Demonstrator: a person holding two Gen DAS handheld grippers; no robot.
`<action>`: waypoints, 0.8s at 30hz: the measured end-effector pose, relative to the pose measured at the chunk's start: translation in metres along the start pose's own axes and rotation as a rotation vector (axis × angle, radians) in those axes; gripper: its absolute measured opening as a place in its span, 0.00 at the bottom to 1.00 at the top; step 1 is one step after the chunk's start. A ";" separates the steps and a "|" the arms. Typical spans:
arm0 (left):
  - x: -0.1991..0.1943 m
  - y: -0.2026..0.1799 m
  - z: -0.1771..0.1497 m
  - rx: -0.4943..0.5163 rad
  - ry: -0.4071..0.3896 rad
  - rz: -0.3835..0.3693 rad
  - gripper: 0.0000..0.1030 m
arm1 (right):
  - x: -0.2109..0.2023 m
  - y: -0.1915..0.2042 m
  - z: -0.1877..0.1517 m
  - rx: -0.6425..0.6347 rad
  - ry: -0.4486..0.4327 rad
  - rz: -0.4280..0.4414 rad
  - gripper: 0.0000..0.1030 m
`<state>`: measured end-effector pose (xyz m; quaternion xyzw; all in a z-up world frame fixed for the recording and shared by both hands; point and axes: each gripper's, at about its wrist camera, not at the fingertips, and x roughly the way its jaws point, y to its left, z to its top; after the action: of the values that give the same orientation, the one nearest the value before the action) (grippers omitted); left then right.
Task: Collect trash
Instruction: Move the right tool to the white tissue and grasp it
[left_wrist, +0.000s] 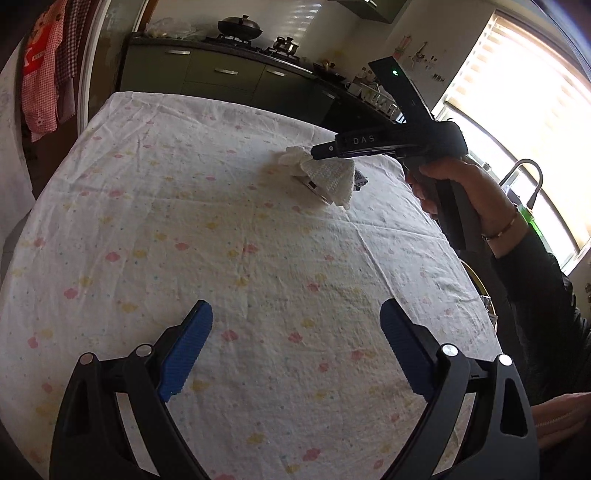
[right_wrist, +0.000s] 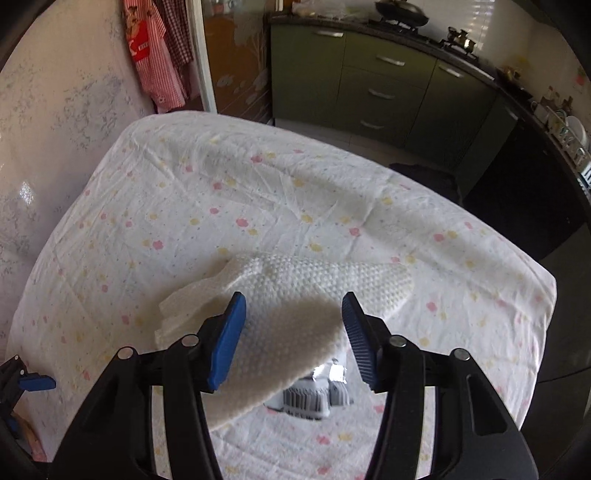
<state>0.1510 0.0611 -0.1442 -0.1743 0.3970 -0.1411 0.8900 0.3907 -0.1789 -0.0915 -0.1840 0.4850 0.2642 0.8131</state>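
Step in hand: first pickup of trash, as I judge it.

Left gripper (left_wrist: 295, 347): your jaws stand wide, nothing between the ribbed blue pads, bare cloth below.

Tablecloth (left_wrist: 221, 229): thin, creased, white with pink and yellow flowers.

Tissue (right_wrist: 295, 295): crumpled, dimpled paper, soft and light, lying on the cloth toward its right edge, draped over a small shiny wrapper (right_wrist: 328, 373).

Right gripper (right_wrist: 291, 339): your jaws are half parted around the tissue; whether the pads press it, I cannot tell.

Next move, likely: close on the paper, then lift gently, since it should crush and tear easily.
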 end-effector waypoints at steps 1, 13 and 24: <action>0.001 0.000 0.000 -0.001 0.001 0.001 0.88 | 0.004 0.001 0.002 -0.003 0.011 0.001 0.47; 0.002 0.000 -0.001 -0.002 0.005 -0.007 0.90 | 0.008 0.009 0.020 -0.009 0.030 0.053 0.00; 0.002 0.000 0.000 -0.001 0.006 -0.009 0.91 | 0.003 -0.004 0.026 0.041 0.016 -0.018 0.77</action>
<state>0.1522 0.0603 -0.1461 -0.1760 0.3990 -0.1453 0.8881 0.4127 -0.1669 -0.0824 -0.1736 0.4953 0.2452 0.8151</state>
